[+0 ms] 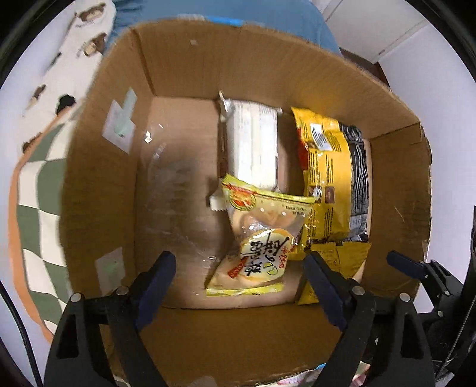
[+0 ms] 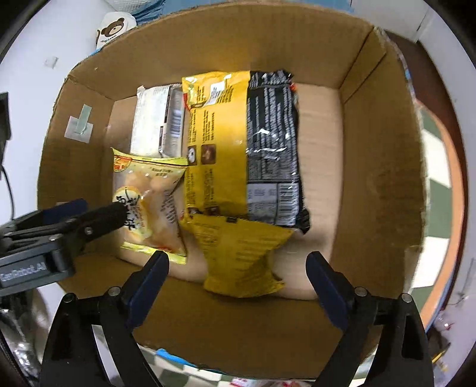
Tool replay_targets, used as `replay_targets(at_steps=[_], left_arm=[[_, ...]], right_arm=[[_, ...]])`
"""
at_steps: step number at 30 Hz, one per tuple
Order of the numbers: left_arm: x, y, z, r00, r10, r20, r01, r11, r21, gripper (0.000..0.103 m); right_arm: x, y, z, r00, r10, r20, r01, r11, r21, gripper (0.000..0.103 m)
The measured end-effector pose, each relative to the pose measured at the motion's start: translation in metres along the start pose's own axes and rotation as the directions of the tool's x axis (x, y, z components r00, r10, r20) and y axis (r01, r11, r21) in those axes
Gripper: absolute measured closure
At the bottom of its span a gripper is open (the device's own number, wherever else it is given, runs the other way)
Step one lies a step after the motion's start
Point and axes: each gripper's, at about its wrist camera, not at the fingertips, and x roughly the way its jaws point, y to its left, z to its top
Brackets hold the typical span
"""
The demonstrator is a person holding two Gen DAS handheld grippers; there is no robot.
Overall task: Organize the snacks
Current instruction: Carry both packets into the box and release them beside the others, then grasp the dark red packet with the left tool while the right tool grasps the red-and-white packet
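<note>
An open cardboard box holds several snacks. A white packet lies at the back, beside a large yellow-and-black bag. In front of these lie a clear pastry packet with yellow edges and a small yellow packet. My left gripper hangs open over the pastry packet, its pads apart from it. My right gripper is open above the small yellow packet and grips nothing. One of its fingers shows by the box's right wall.
The box stands on a white surface. A green-and-white checkered cloth with an orange border lies beside it. A bear-printed item and something blue sit beyond the far wall. The box floor's left part is bare.
</note>
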Motion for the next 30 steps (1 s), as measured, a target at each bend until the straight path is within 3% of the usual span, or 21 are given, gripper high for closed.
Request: replay_targets(at_steps=[6, 11, 20, 25, 30], left_arm=[[-0.025, -0.005, -0.02, 0.994, 0.017, 0.104, -0.017, 1.0, 0.003, 0.015], [-0.047, -0.008, -0.045, 0.977, 0.038, 0.21, -0.041, 0.999, 0.007, 0.015], [-0.095, -0.007, -0.097, 0.922, 0.058, 0.382, -0.069, 0.998, 0.014, 0.015], [-0.128, -0.012, -0.13, 0.873, 0.061, 0.484, -0.084, 0.996, 0.026, 0.015], [-0.146, -0.018, -0.157, 0.849, 0.054, 0.526, -0.09, 0.995, 0.043, 0.015]], right_arm=[[-0.015, 0.0, -0.012, 0.995, -0.055, 0.086, 0.056, 0.998, -0.011, 0.008], [-0.037, 0.0, -0.03, 0.982, -0.069, 0.173, 0.07, 0.998, 0.0, 0.008], [-0.094, 0.007, -0.075, 0.927, -0.112, 0.357, 0.114, 0.993, 0.016, 0.008], [-0.118, 0.015, -0.105, 0.892, -0.117, 0.437, 0.119, 0.993, 0.022, 0.008], [-0.14, 0.021, -0.136, 0.864, -0.1, 0.493, 0.097, 0.995, 0.032, 0.008]])
